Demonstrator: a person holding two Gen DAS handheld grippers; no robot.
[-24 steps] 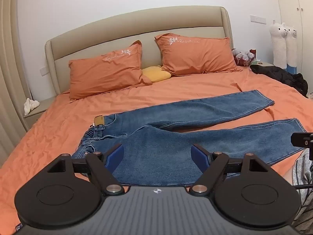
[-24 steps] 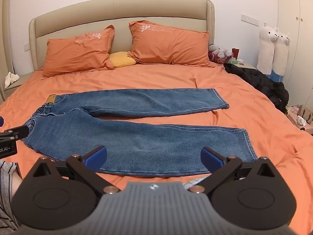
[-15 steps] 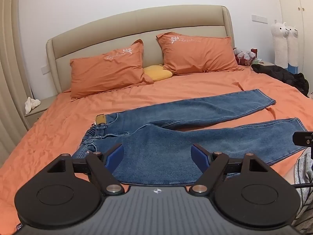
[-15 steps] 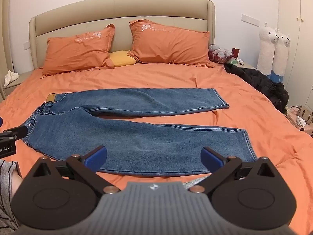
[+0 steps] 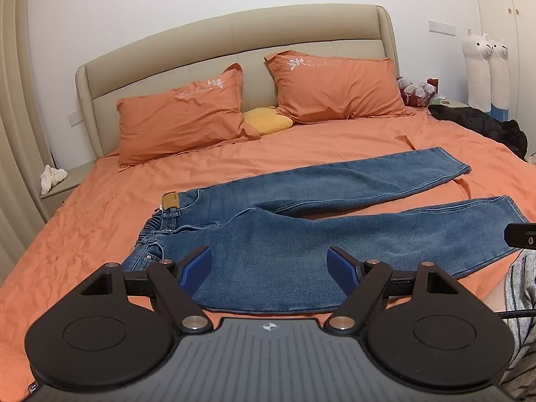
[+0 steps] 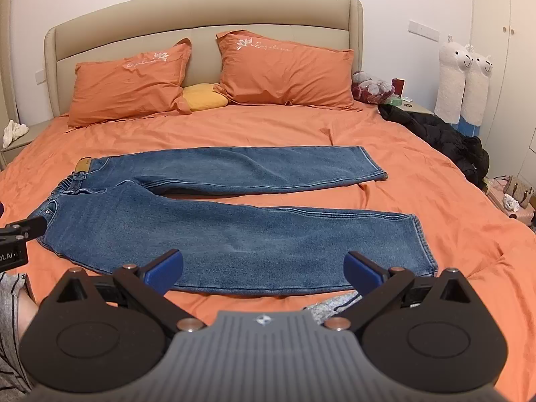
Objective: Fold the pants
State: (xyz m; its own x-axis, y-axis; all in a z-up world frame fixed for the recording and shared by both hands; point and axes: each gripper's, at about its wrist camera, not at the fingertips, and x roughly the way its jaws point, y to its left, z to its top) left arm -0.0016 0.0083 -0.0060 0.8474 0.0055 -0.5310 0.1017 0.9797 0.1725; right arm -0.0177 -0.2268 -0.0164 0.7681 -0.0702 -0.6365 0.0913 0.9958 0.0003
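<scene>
Both my left claw (image 5: 269,266) and right claw (image 6: 263,268) gape wide, empty, above the blue denim pants (image 6: 214,224); I'd pinch the near leg's edge at waistband and hem together.

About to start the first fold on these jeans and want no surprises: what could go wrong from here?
1. The jeans lie with legs spread apart in a V; if the hems do not line up, the fold may come out skewed.
2. Both the left gripper and the right gripper are open and hold nothing; a shallow pinch on thick denim could slip.
3. The orange sheet is wrinkled and may get pinched along with the near leg.
</scene>
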